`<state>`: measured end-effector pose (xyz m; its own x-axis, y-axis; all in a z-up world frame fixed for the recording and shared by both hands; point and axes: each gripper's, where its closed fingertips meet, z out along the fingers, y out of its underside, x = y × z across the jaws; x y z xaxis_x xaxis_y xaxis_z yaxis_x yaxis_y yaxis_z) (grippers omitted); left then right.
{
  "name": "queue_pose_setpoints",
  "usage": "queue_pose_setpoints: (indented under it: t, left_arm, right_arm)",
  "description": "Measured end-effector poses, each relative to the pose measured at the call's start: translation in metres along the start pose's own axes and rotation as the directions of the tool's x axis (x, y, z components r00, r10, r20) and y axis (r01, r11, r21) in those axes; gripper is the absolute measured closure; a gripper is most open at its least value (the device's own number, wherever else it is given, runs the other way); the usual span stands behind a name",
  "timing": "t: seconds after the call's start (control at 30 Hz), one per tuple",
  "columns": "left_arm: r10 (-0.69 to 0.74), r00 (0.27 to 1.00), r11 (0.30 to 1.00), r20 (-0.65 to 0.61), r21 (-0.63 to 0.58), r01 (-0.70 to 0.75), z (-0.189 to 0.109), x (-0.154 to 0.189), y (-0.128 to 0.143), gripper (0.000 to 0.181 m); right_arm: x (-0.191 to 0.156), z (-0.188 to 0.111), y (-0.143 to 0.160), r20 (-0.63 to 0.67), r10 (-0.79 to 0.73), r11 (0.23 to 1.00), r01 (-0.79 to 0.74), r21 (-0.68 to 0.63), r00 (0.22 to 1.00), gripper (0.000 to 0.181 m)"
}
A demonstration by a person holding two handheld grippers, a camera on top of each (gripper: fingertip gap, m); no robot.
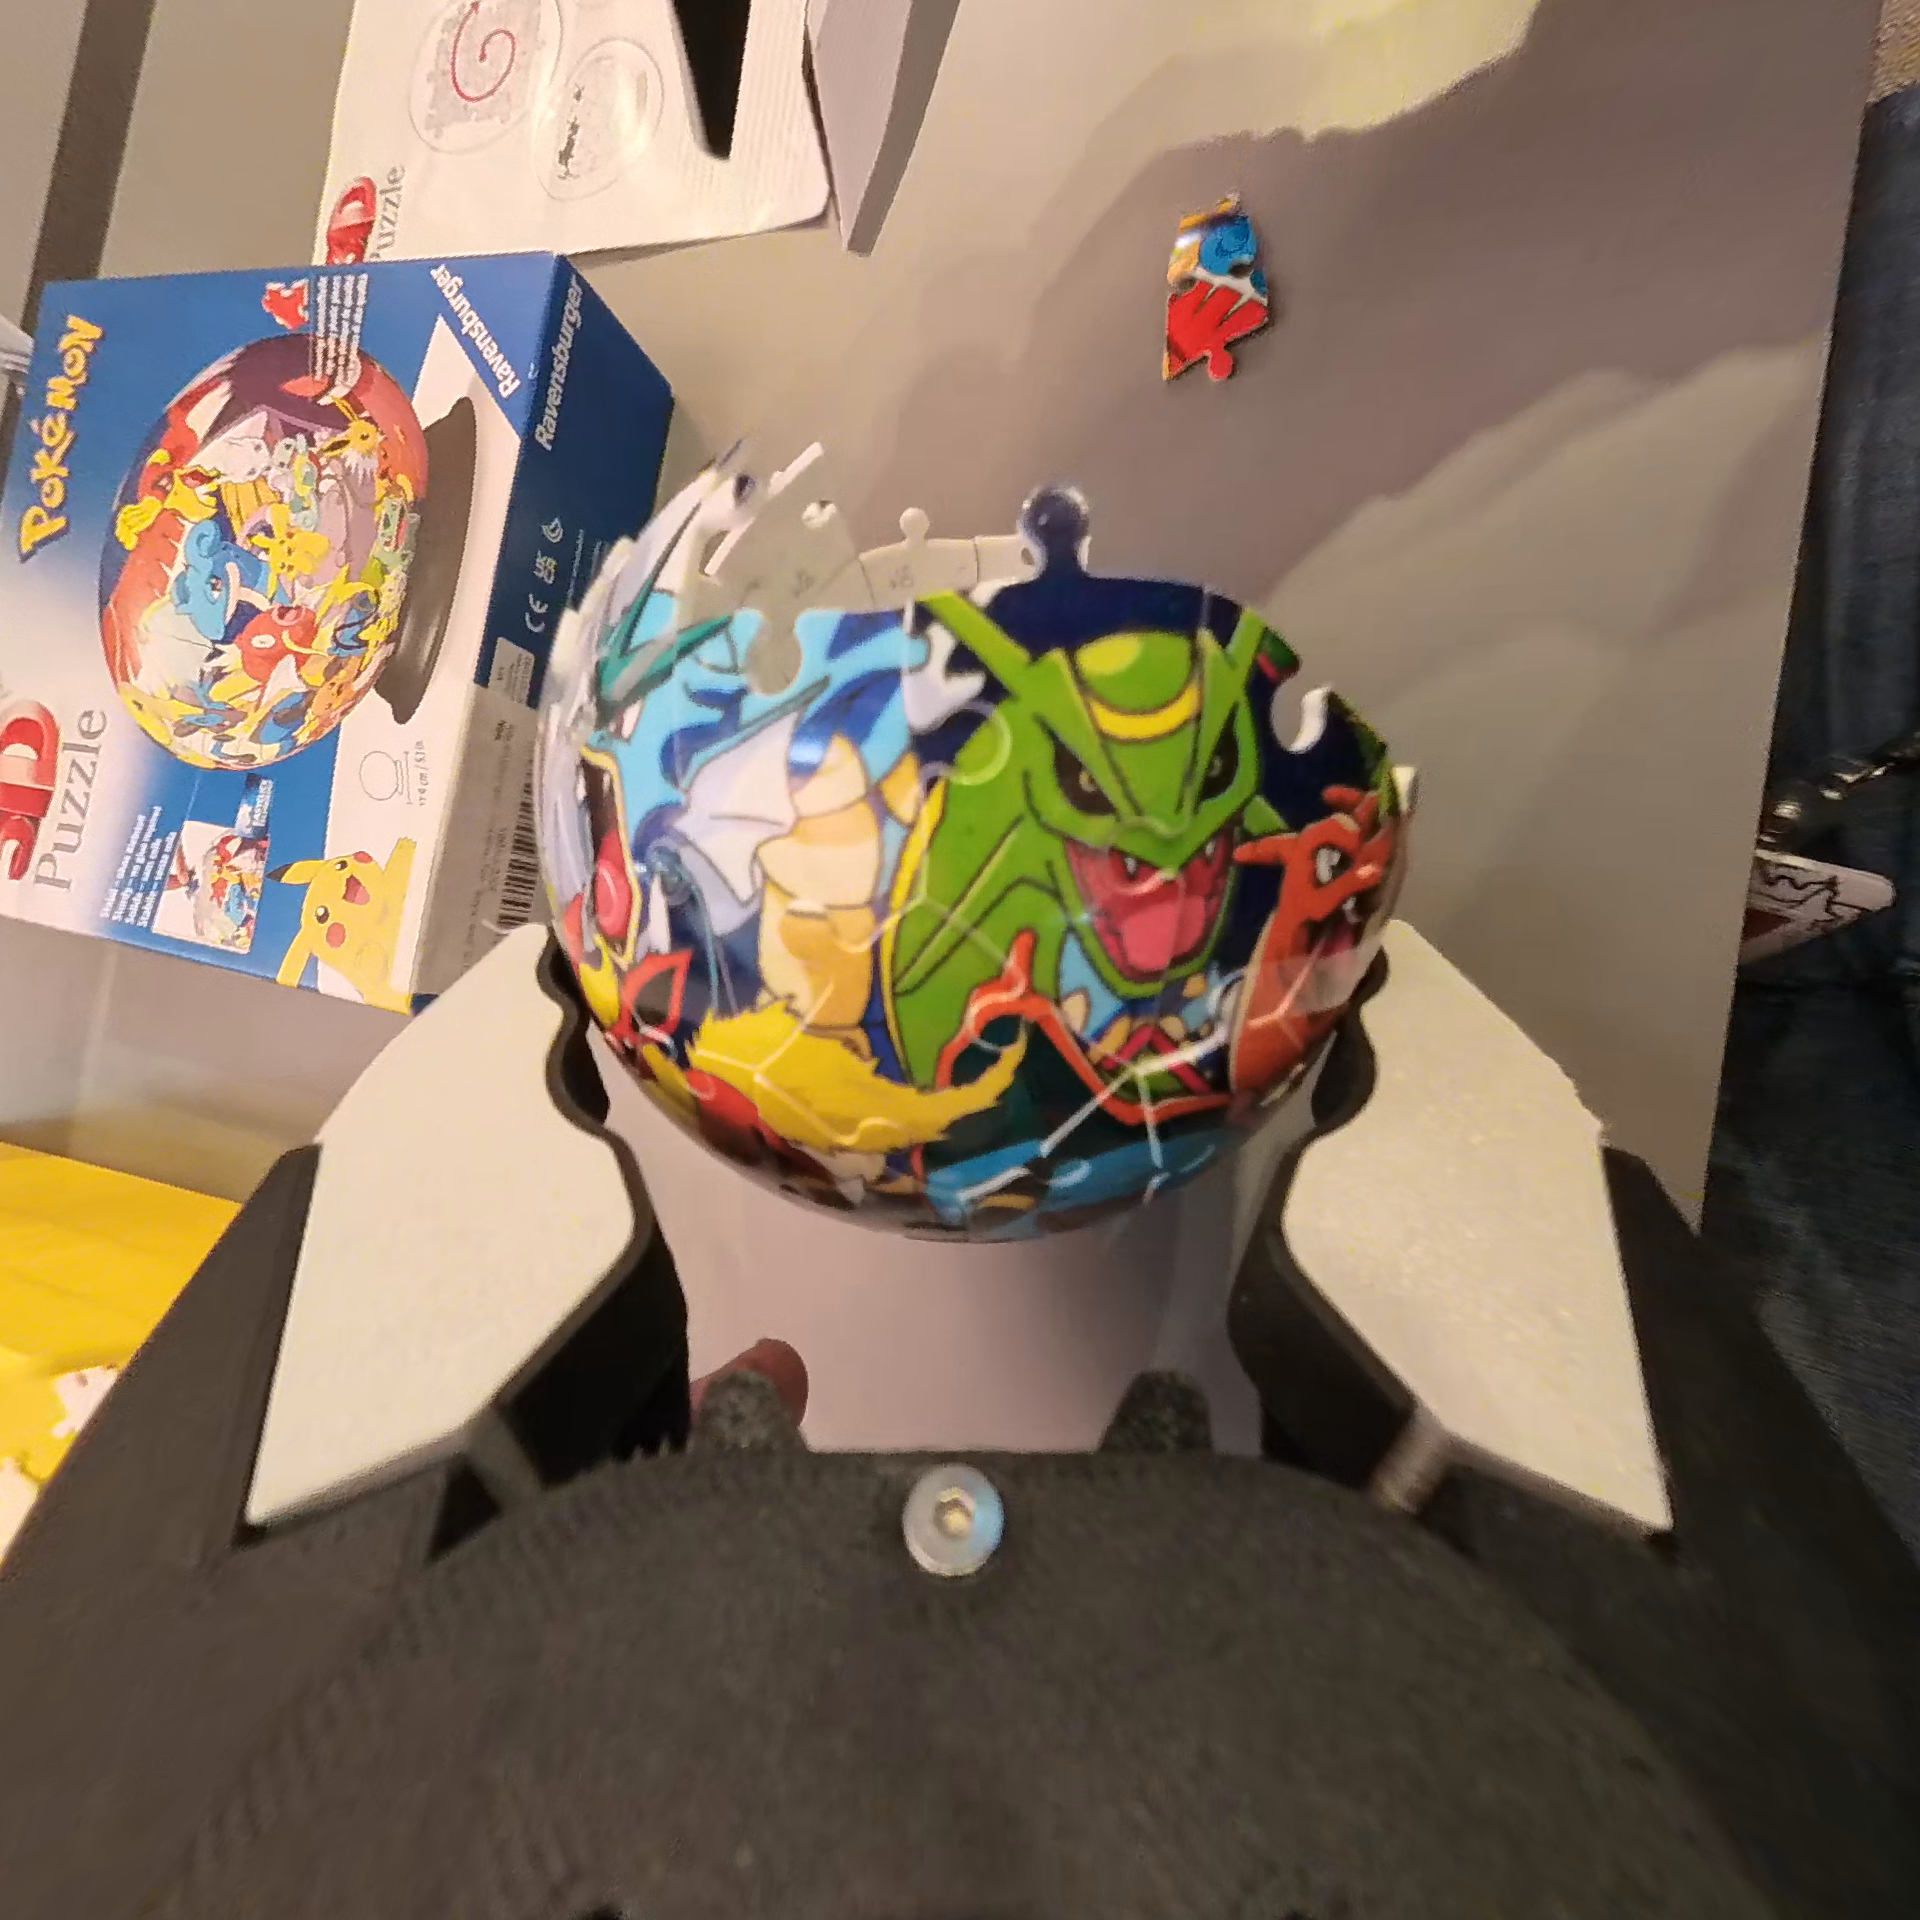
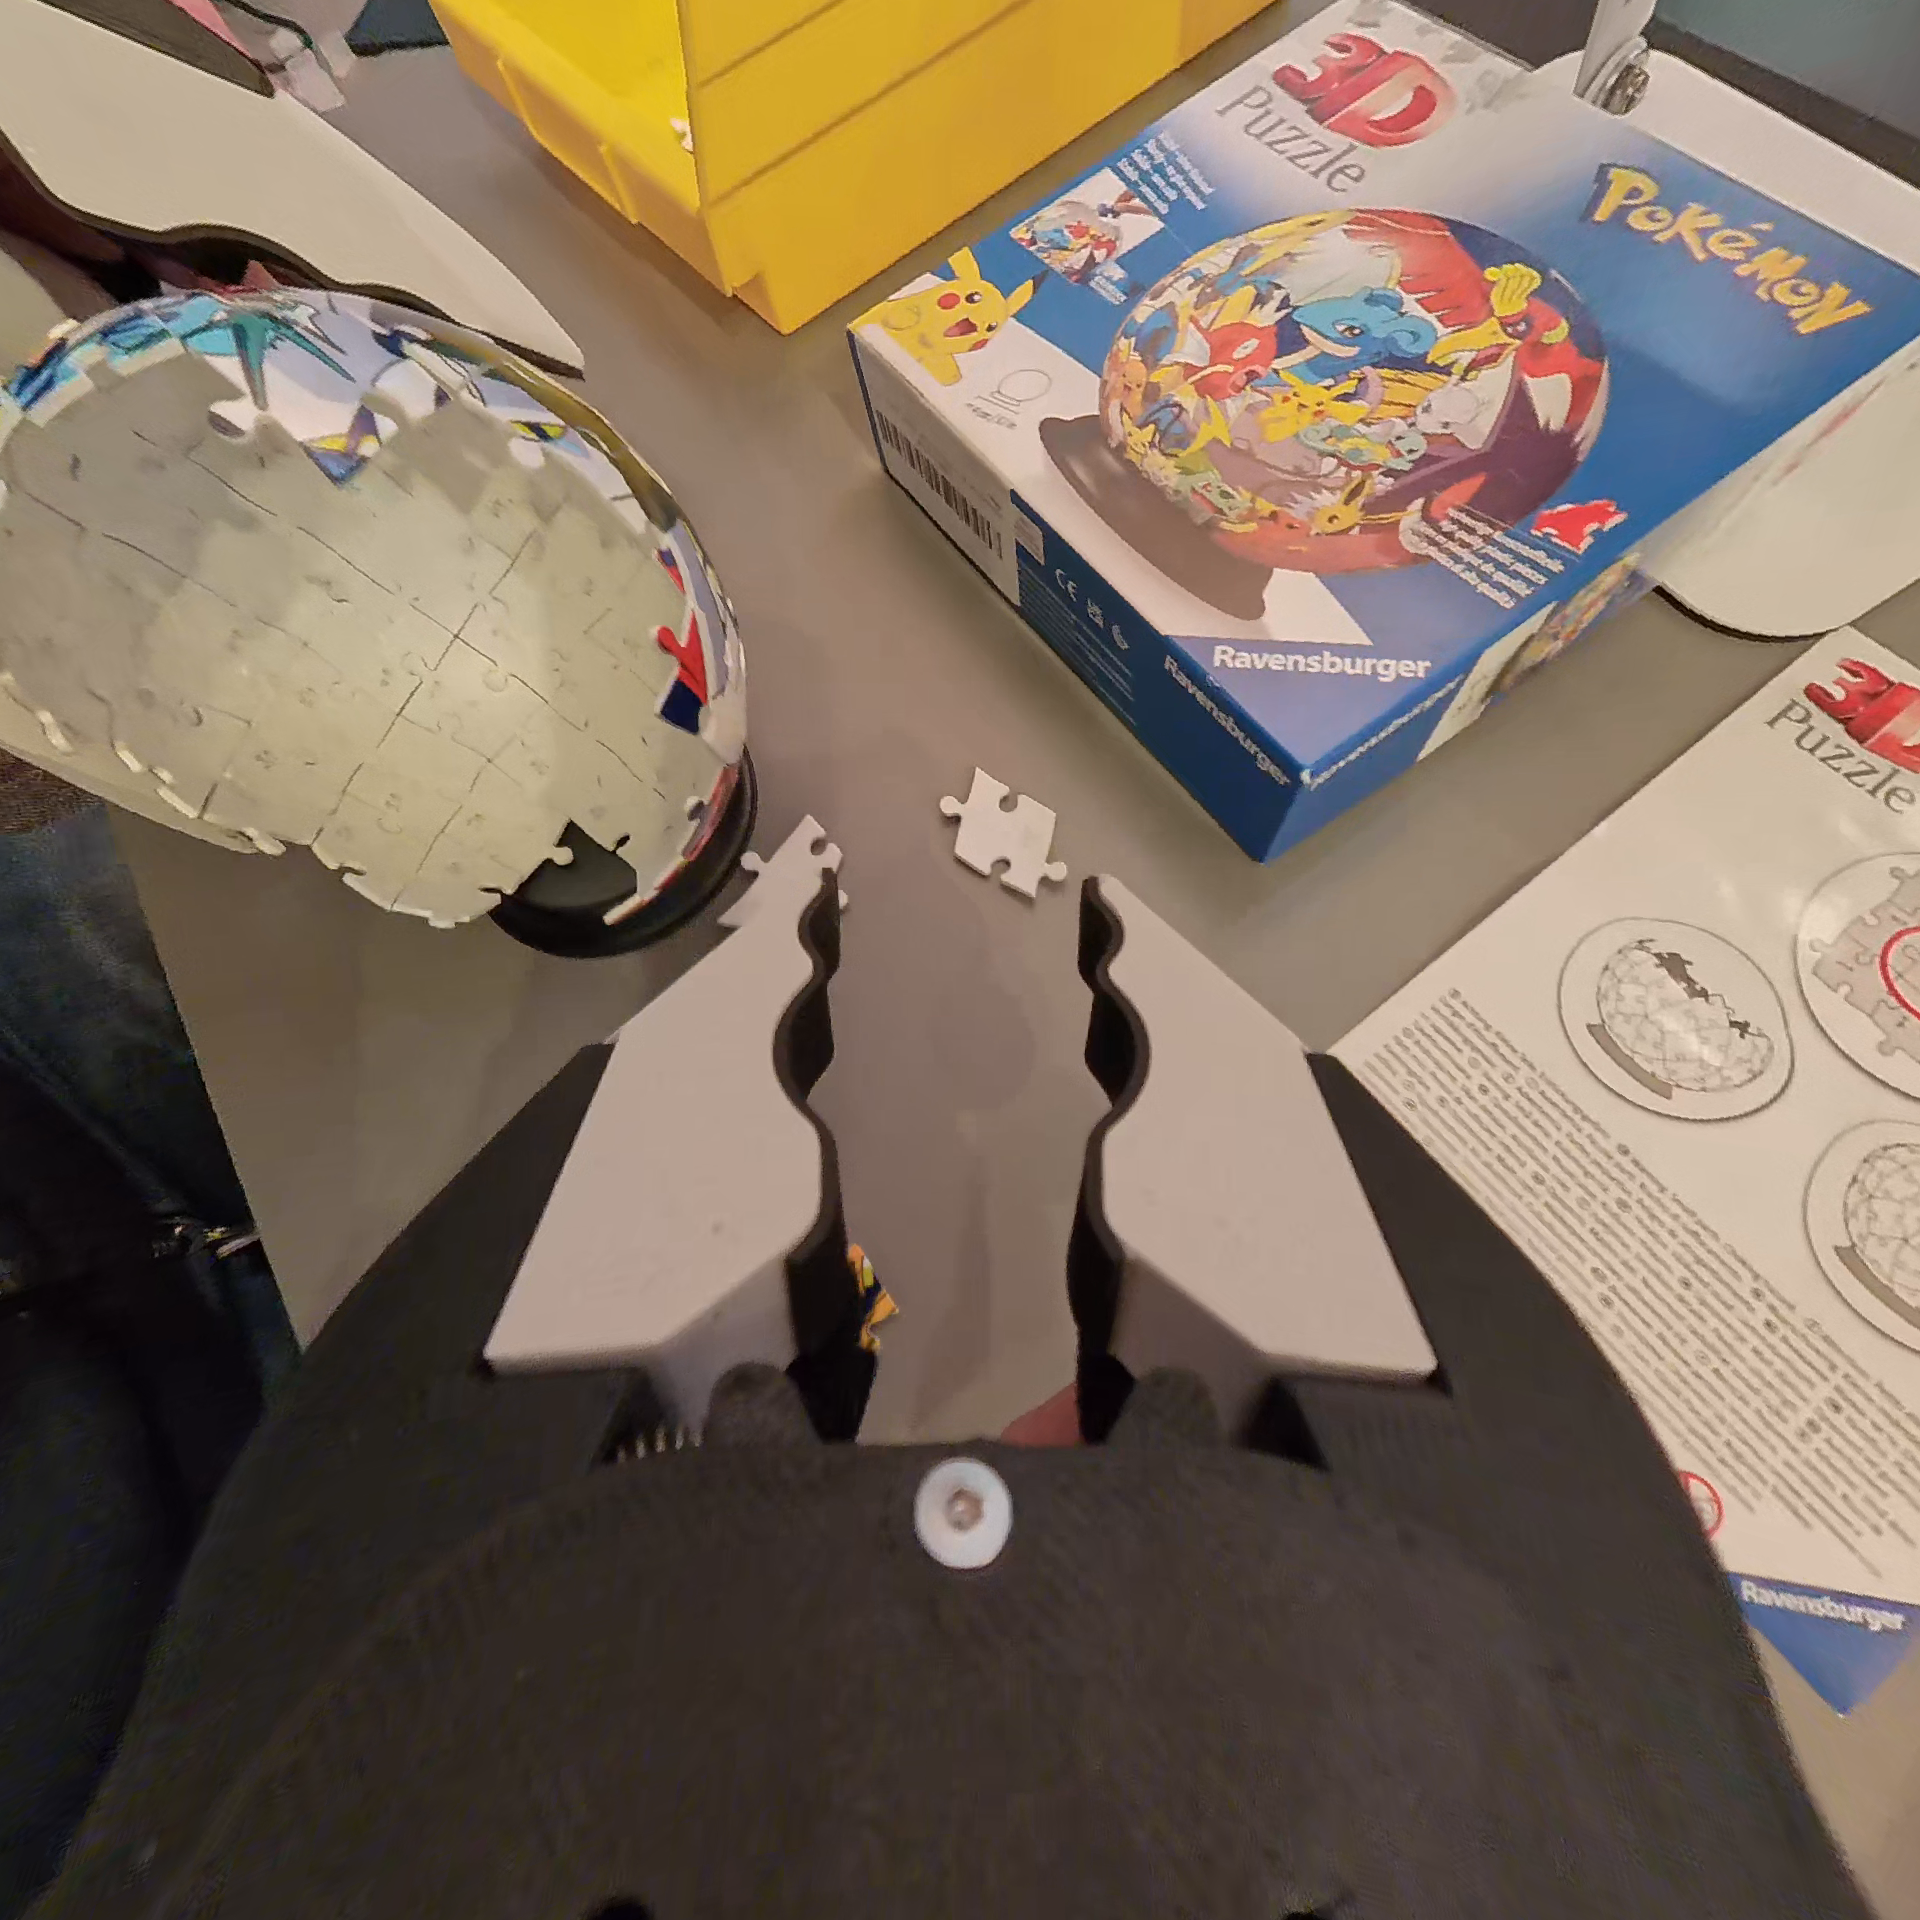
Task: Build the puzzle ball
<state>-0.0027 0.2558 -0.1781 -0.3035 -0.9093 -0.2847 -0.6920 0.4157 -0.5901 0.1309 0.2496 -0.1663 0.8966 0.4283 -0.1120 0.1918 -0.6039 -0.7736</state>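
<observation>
Between the fingers of the left hand-held gripper (image 1: pixel 966 997) sits the half-built puzzle ball (image 1: pixel 977 862) (open at the top), clamped above the bench (image 1: pixel 1351 520); the right hand-held gripper (image 2: pixel 958 914) hangs released over a loose piece (image 2: pixel 1006 844).

Left gripper (image 1: pixel 971 997) fingers spread wide and clamped; right gripper (image 2: pixel 961 914) fingers parted, empty

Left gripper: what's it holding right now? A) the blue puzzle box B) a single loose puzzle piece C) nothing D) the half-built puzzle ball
D: the left gripper has its fingers closed on either side of the half-built puzzle ball, while the puzzle box lies apart on the table.
</observation>
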Motion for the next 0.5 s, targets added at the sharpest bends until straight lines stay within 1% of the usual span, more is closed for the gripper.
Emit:
queue_pose_setpoints:
  t: [0.2, 0.33, 0.5]
  left_arm:
    - [-0.009, 0.999, 1.000, 0.031, 0.003, 0.009, -0.001, -0.001, 0.001, 0.048]
    - [-0.017, 0.998, 1.000, 0.059, -0.006, 0.018, -0.003, -0.003, 0.004, 0.048]
    - [-0.027, 0.997, 1.000, 0.079, -0.012, 0.028, -0.005, -0.002, 0.006, 0.049]
  right_arm:
    - [0.008, -0.003, 0.014, -0.009, -0.008, 0.999, 0.007, -0.034, 1.000, 0.137]
    - [0.009, 0.001, 0.026, -0.001, -0.039, 0.997, 0.039, -0.068, 0.999, 0.142]
    - [0.011, 0.016, 0.029, 0.005, -0.139, 0.986, 0.139, -0.094, 0.990, 0.144]
